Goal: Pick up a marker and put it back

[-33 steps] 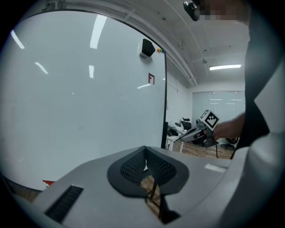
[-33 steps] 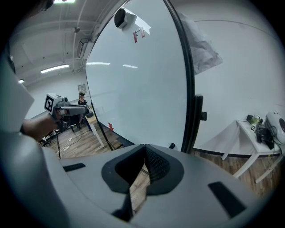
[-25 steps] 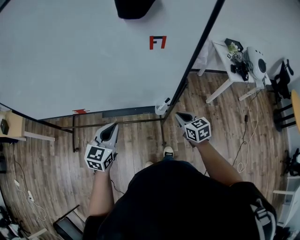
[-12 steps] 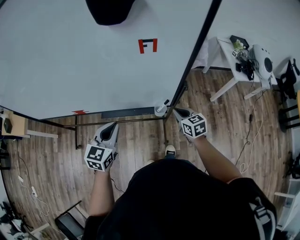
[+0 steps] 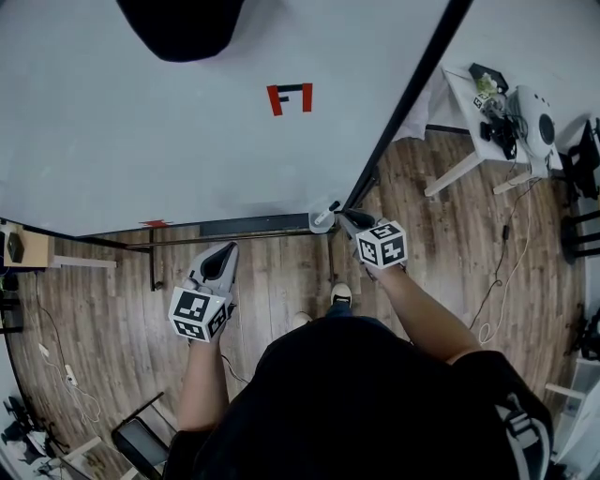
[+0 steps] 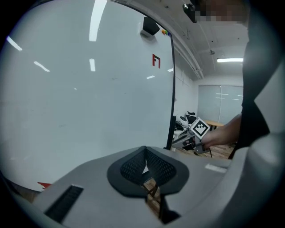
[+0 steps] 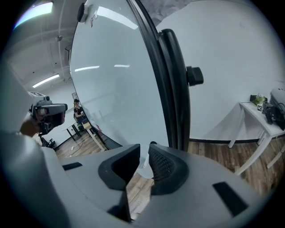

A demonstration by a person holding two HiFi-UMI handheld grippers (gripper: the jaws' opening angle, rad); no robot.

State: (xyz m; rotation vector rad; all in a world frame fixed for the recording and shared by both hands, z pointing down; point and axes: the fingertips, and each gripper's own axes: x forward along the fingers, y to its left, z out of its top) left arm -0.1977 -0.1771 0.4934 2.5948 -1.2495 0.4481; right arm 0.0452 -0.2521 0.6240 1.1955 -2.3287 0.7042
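Note:
A small white cup (image 5: 322, 218) hangs at the whiteboard's (image 5: 187, 131) lower right corner, with a marker (image 5: 331, 205) sticking up out of it. My right gripper (image 5: 348, 221) is just right of the cup, tips almost at it. Its jaws are opening, with a narrow gap between the pads and nothing pressed in it. In the right gripper view the gripper (image 7: 143, 153) points at the cup (image 7: 144, 168) and the marker's dark tip (image 7: 152, 143) just beyond the tips. My left gripper (image 5: 222, 259) hangs below the board with its jaws shut and empty; its own view shows the gripper (image 6: 144, 158) with pads together.
The whiteboard's black post (image 5: 412, 94) runs along its right edge, close to my right gripper. A red mark (image 5: 289, 97) and a dark object (image 5: 178, 23) are on the board. A white table (image 5: 473, 131) with gear stands far right, and a wooden stand (image 5: 26, 249) far left.
My right gripper has moved up and left, from the open floor side to the cup at the board's corner. The left gripper has stayed where it was.

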